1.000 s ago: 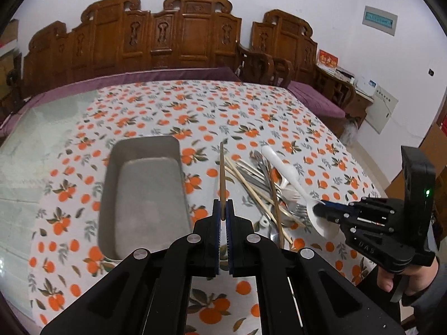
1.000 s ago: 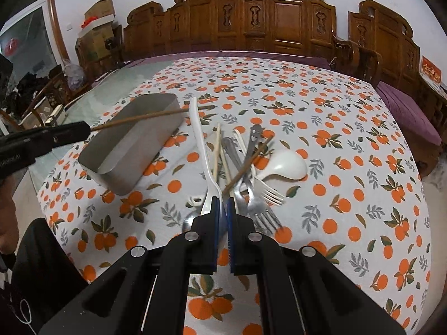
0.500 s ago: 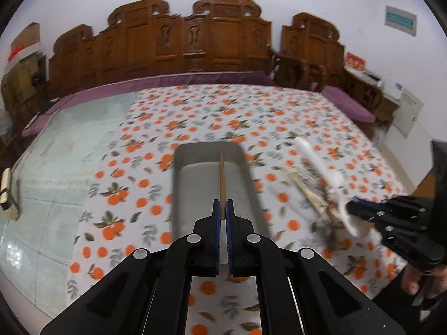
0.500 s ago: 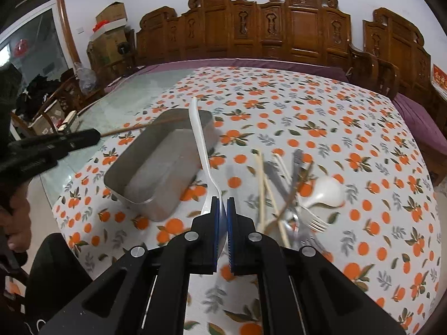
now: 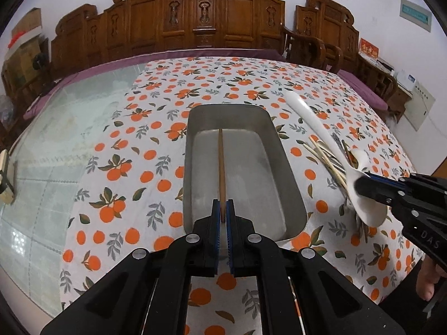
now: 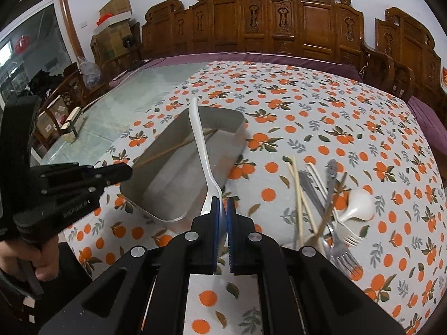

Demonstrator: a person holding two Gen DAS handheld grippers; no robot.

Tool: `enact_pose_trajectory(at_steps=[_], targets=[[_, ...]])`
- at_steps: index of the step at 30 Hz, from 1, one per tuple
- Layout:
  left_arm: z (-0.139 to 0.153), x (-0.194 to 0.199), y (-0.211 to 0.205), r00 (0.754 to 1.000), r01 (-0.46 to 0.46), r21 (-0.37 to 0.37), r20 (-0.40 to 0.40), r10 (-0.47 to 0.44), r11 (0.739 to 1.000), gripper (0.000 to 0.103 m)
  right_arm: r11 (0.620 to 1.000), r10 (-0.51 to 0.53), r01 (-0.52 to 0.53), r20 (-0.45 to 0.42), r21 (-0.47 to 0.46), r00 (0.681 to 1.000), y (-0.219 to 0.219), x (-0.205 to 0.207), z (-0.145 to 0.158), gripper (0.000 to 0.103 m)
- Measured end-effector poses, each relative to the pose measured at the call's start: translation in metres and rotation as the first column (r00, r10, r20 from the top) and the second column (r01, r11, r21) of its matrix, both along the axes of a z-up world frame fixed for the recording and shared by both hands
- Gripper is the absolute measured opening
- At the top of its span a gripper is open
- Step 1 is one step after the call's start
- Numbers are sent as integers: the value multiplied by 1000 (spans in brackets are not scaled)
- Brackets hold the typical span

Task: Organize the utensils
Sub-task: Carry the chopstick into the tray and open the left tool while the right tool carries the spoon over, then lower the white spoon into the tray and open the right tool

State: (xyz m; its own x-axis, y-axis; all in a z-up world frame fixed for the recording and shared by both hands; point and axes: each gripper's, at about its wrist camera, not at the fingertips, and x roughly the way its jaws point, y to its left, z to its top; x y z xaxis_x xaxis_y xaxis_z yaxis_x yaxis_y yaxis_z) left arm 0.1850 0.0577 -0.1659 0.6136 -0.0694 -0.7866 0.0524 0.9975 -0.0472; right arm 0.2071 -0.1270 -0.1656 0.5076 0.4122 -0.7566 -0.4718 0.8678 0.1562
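Left wrist view: the left gripper [image 5: 222,214] hangs over the near end of the metal tray [image 5: 290,184], with a brown chopstick [image 5: 221,167] between its blue pads. Its jaws have just been opening a little, and whether the pads still press the stick cannot be told. The stick runs straight up the middle of the tray toward its far wall. To the right, the right gripper [image 5: 360,187] is clamped on the bowl of a white spoon [image 5: 335,153], whose handle slants up and left, beside the tray. Behind the spoon lies a pile [image 5: 327,159] of pale chopsticks, mostly hidden.

Right wrist view: here the spoon's [image 6: 201,150] handle crosses over the tray's [image 6: 237,142] interior, bowl nipped between the right gripper's [image 6: 222,209] pads. The pile [image 6: 329,203] shows in full on the orange-print cloth [image 6: 363,128]: chopsticks, metal forks, a white fork, another white spoon. The left gripper [image 6: 127,171] enters from the left, a hand [image 6: 33,259] holding its grip; its stick slopes into the tray.
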Motion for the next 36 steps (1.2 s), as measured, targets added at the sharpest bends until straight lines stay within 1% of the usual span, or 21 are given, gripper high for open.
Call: enact_pose_trajectory(at_steps=[1, 3, 9, 12, 15, 21, 24, 26, 29, 31, 32, 34, 36], targets=[[1, 0, 1, 1000, -1, -1, 2, 1, 1000, 16, 1000, 1, -1, -5, 4, 1000, 3, 1, 0, 7], [4, -2, 5, 1000, -5, -5, 16, 6, 1000, 22, 1000, 3, -3, -10, 10, 1000, 8, 3, 0, 7], [17, -7, 26, 999, -30, -32, 42, 31, 999, 23, 1000, 8, -8, -19, 10, 1000, 29, 12, -1, 7], [23, -11, 39, 997, -45, -31, 55, 47, 999, 23, 1000, 0, 1, -33, 12, 999, 41, 20, -4, 7], [26, -13, 48, 996, -59, -23, 60, 60, 998, 23, 1000, -11, 11, -53, 11, 999, 53, 29, -9, 7], [30, -19, 60, 995, -73, -17, 67, 74, 997, 24, 999, -31, 29, -103, -26, 994, 80, 44, -28, 7], [33, -20, 62, 994, -74, -26, 74, 75, 997, 32, 999, -31, 26, -117, -37, 993, 89, 48, -35, 8], [34, -21, 62, 994, -72, -25, 76, 74, 997, 32, 999, -19, 14, -124, -45, 992, 94, 48, -40, 9], [34, -22, 58, 995, -66, -21, 76, 67, 998, 32, 999, -6, 0, -141, -46, 990, 95, 48, -45, 9], [34, -23, 55, 995, -60, -19, 75, 62, 998, 33, 1000, 9, -12, -145, -25, 989, 92, 46, -44, 9], [35, -23, 53, 995, -58, -18, 75, 59, 998, 33, 1000, 16, -19, -137, -14, 990, 88, 43, -42, 9], [35, -25, 47, 995, -50, -12, 81, 51, 999, 39, 1000, 26, -27, -115, -3, 993, 80, 38, -36, 9], [35, -26, 38, 996, -36, -10, 85, 37, 999, 40, 999, 37, -36, -77, 12, 996, 64, 29, -25, 9]])
